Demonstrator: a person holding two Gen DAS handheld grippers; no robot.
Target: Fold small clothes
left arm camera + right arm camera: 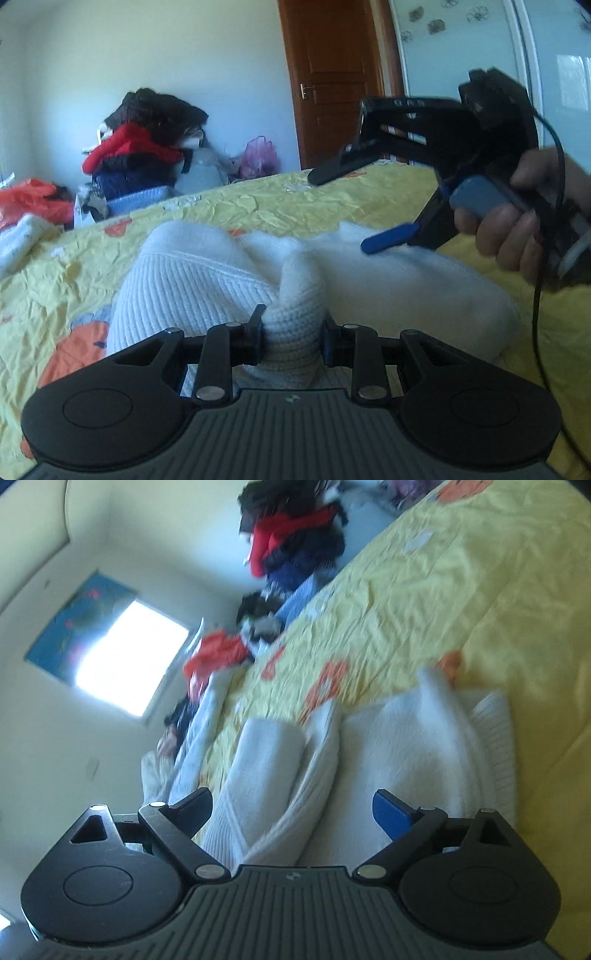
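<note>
**White sweater gripped on the yellow bed cover**

Your left gripper (291,332) is clamped on a bunched fold of the white knit sweater (207,280), which rises as a ridge between the two fingers. The rest of the sweater lies crumpled on the yellow bed cover (258,206), ribbed hem toward your left. Your right gripper (291,808) stands with its fingers wide apart above the sweater, with nothing between them; your right hand (517,236) grasps its handle at the frame's right. A pile of clothes (144,147) sits beyond the bed near a brown door (332,85).
</note>
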